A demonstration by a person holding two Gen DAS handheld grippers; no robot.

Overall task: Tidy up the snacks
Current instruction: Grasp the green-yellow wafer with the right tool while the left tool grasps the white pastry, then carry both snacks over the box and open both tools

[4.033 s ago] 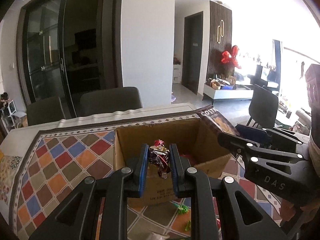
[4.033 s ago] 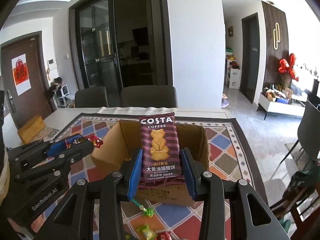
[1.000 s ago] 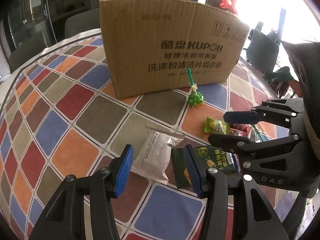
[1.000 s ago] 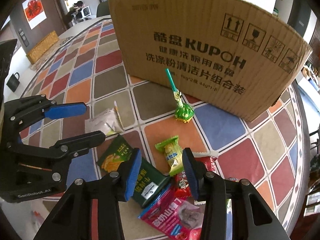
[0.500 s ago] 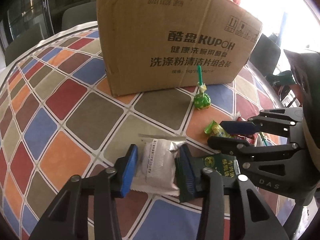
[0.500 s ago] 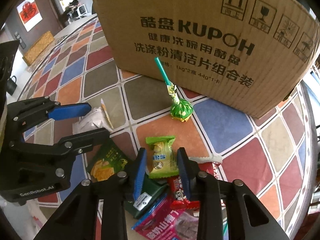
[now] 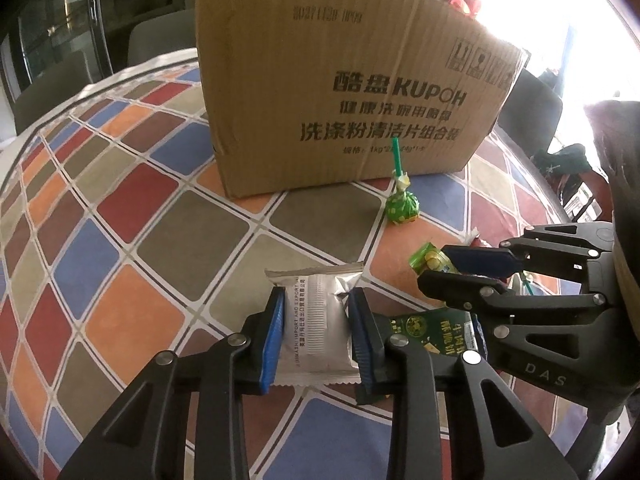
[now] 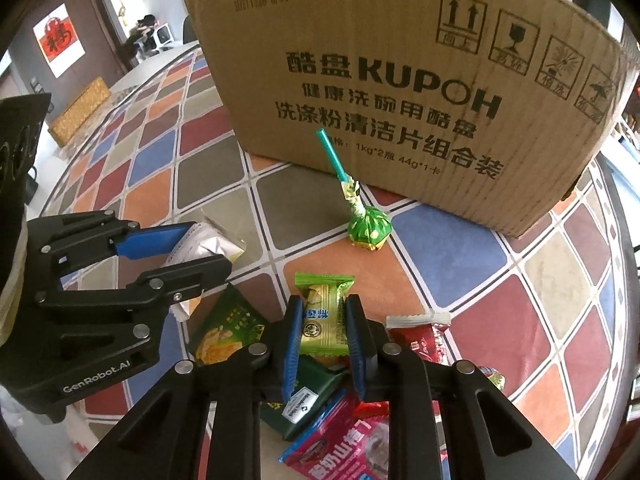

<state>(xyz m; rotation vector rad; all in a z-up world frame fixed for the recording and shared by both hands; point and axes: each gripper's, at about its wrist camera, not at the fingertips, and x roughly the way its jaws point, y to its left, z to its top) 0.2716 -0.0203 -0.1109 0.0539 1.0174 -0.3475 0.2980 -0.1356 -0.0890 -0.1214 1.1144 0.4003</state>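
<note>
My left gripper point(image 7: 316, 300) is shut on a white foil snack packet point(image 7: 314, 320) that rests on the patterned tablecloth. My right gripper point(image 8: 322, 308) is shut on a small light-green wrapped candy point(image 8: 322, 316). The cardboard KUPOH box point(image 7: 360, 92) stands just beyond both; it also shows in the right wrist view point(image 8: 400, 80). A green-wrapped lollipop point(image 8: 366, 228) lies in front of the box. In the left wrist view the right gripper point(image 7: 448, 264) sits to the right with the candy point(image 7: 430, 260).
A dark green packet point(image 8: 224, 328), a red packet point(image 8: 424, 336) and a pink packet point(image 8: 340, 444) lie under and around my right gripper. The checkered tablecloth point(image 7: 100, 240) stretches left. Chairs point(image 7: 160, 40) stand behind the table.
Four seconds ago both grippers held other snacks over the box. Since one second ago, both came down and closed, the left on the white packet, the right on the green candy.
</note>
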